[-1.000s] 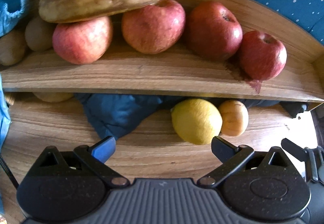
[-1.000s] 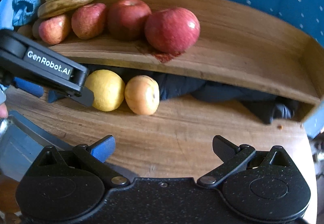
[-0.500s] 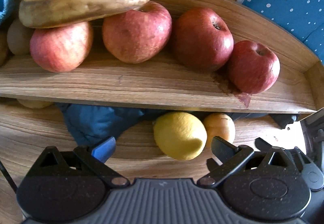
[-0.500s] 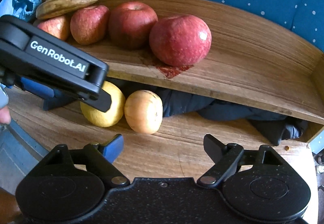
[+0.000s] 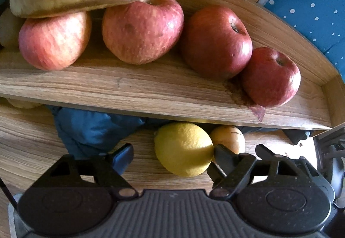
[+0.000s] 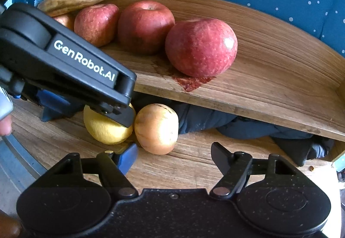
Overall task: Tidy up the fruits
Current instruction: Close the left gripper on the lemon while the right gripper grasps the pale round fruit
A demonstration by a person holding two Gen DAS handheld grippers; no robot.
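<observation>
We bring our left gripper [image 5: 172,155], wide open and holding nothing, around the lemon [image 5: 183,149] under the shelf [image 5: 151,91]; we should centre it before closing. Our right gripper [image 6: 173,159], also open and empty, faces the orange fruit [image 6: 156,129] beside the lemon.

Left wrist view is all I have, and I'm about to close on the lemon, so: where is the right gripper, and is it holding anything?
Observer: The right gripper is open and empty, low over the tabletop, facing the orange-tan fruit beside the lemon.
Operator: Is my right finger wedged between those two fruits?
Observer: In the right wrist view, the left gripper has that fingertip on the lemon's flank, right next to the orange-tan fruit. Whether it touches that fruit, I cannot tell.
</observation>
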